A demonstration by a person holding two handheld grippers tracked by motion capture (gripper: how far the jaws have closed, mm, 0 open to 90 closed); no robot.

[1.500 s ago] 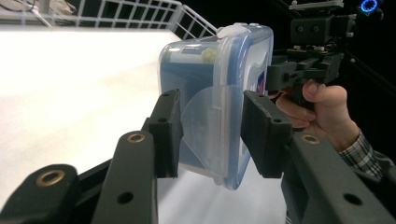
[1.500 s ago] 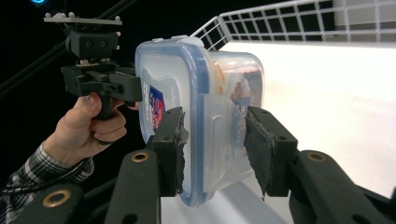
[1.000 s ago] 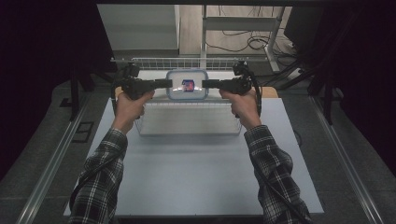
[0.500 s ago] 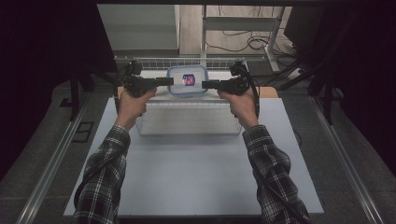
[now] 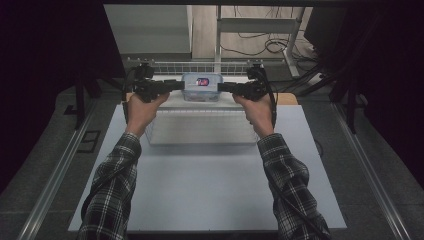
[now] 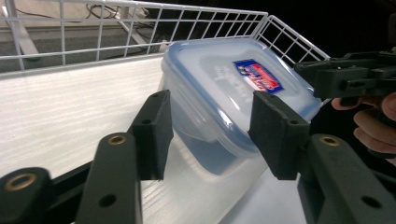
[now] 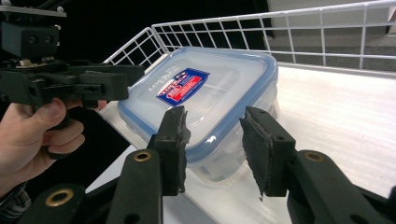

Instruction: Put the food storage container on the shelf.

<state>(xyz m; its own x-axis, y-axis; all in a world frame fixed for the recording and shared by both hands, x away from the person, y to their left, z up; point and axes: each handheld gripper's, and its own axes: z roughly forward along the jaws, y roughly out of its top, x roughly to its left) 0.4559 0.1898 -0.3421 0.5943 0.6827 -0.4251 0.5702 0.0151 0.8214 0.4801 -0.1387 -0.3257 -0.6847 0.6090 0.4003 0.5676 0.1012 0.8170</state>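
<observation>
Across the white surface, at its 12 o'clock end, runs the wire-railed shelf, and on it sits the clear container with a blue-rimmed lid.

We judge the step to be setting it down there and letting go. The left gripper, at the container's 9 o'clock, has just been opening. One corner lies between its jaws, but the pads no longer press on it. The right gripper, at 3 o'clock, flanks the opposite corner. We cannot tell whether it is still pinching.

To do this well, we should part both grippers fully, then draw them straight out towards 9 and 3, without snagging the lid rim or nudging the container towards the rail.
</observation>
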